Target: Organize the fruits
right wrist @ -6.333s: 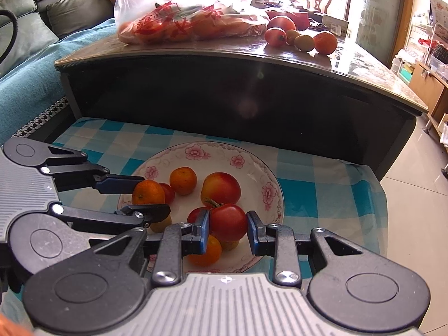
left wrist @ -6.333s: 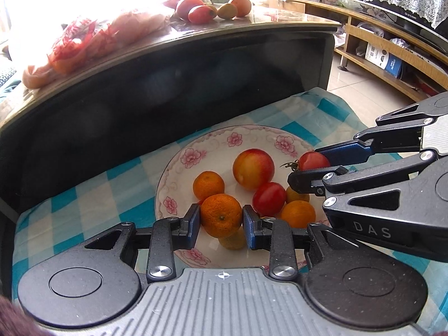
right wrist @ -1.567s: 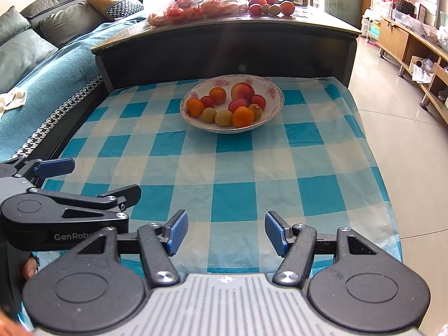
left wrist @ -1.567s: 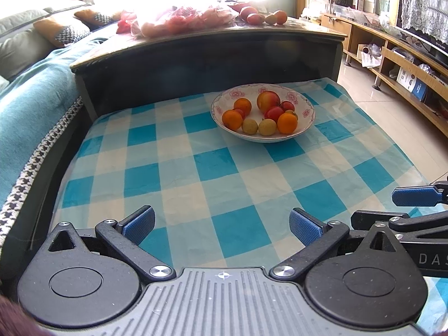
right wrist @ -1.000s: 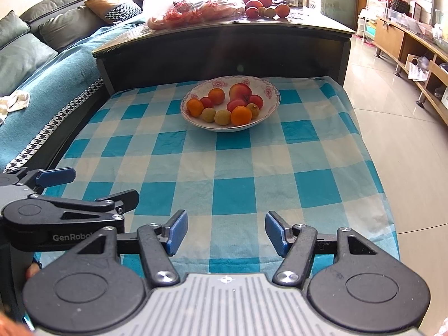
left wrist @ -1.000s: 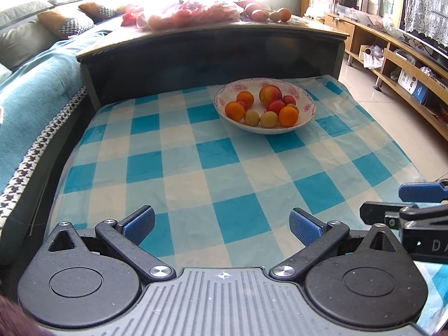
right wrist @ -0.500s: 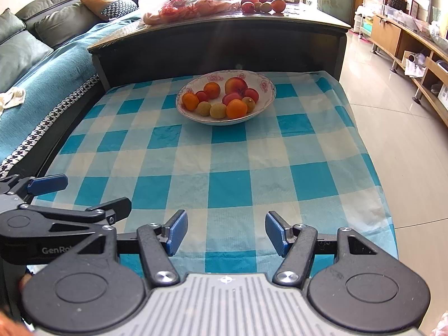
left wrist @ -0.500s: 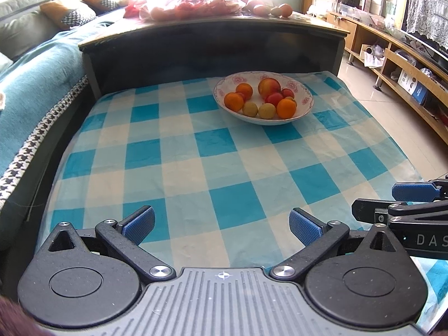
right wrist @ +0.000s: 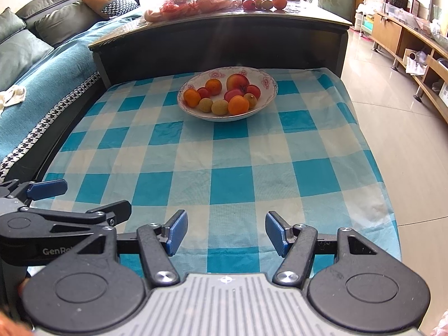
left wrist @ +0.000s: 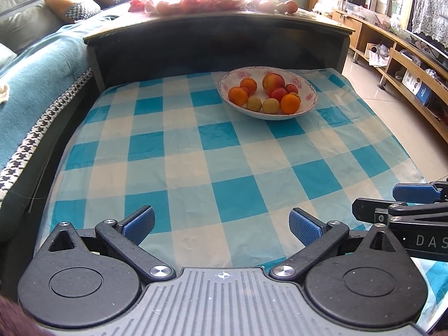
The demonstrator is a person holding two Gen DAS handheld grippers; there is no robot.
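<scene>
Left gripper (left wrist: 221, 225) and right gripper (right wrist: 224, 232): fingers spread, released, grasping nothing, above the checked cloth (left wrist: 196, 145); fruit bowl (left wrist: 308, 103) well apart, loaded

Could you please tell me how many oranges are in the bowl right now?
3. One orange sits at the left of the bowl, one behind it toward the back, and one at the front right. Others could be hidden under the pile.
</scene>
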